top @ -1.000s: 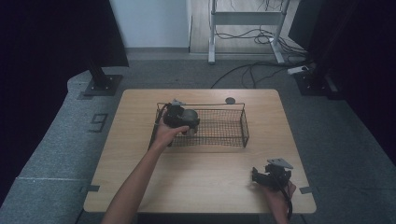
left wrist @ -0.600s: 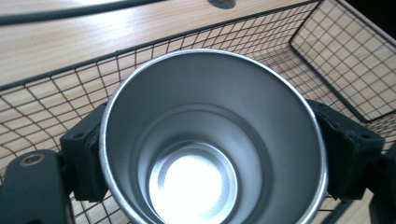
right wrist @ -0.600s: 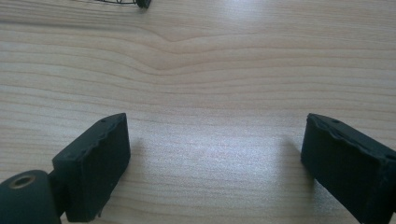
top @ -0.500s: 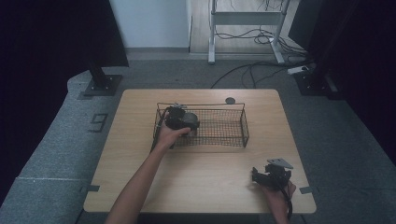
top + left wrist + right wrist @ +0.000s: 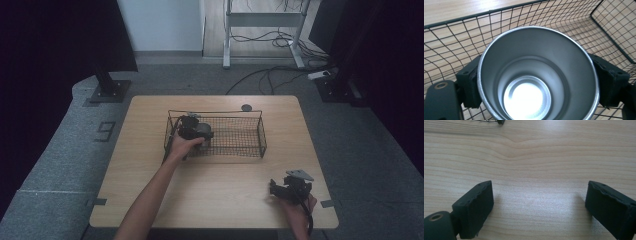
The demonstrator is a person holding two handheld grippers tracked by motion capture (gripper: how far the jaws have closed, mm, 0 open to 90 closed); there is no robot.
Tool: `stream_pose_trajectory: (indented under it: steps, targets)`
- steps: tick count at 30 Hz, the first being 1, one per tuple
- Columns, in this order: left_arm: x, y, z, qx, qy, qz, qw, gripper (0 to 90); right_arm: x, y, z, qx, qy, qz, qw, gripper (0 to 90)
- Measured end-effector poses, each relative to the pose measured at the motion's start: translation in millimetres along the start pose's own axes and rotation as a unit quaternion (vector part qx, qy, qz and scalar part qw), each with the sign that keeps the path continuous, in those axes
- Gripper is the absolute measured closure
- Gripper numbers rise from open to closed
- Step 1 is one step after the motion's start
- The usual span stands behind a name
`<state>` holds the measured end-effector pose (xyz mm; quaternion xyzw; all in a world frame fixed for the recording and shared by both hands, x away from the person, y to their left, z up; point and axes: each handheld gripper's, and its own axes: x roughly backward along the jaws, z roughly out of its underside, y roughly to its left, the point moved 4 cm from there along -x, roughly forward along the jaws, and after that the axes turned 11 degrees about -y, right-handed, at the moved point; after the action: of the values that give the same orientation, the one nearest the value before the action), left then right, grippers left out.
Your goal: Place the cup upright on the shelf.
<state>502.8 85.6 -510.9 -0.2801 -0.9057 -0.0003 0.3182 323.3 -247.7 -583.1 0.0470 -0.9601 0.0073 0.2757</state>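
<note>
Steel cup [image 5: 537, 75], mouth toward the camera, pinched at both sides by the left gripper [image 5: 537, 82] inside the left end of the black wire basket [image 5: 250, 145]. Right gripper [image 5: 539, 207] near the wooden table's [image 5: 220, 190] front right corner, jaws spread wide over bare wood.

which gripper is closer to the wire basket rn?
Left. The left gripper is inside the wire basket at its left end, shut on a steel cup. The right gripper sits open near the table's front right corner, well clear of the basket.
</note>
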Motion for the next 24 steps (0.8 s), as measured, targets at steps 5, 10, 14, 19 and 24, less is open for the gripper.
stream_pose_trajectory:
  steps: [5, 10, 14, 19, 24]
  targets:
    - [-1.6, 1.8, 2.3, 0.001, 0.016, -0.004, 0.9999, 14.3, 0.0, 0.0, 0.0, 0.000, 0.000, 0.000, 1.0000, 8.1]
    - [-2.9, 1.2, 3.3, 0.002, 0.021, -0.006, 0.9998, 13.9, -0.1, -0.2, -0.1, 0.001, -0.001, 0.000, 1.0000, 8.1]
    - [-3.2, 0.9, 3.8, 0.000, 0.029, -0.007, 0.9996, 13.7, -0.1, -0.2, 0.0, 0.002, -0.001, 0.000, 1.0000, 8.1]
    - [-2.4, 1.3, 3.7, 0.001, 0.027, -0.008, 0.9996, 11.6, 0.0, 0.0, 0.0, 0.000, 0.000, 0.000, 1.0000, 8.1]
    - [1.5, 1.0, 1.3, 0.000, 0.016, -0.001, 0.9999, 8.6, -0.2, -0.2, -0.1, 0.002, -0.001, -0.001, 1.0000, 8.2]
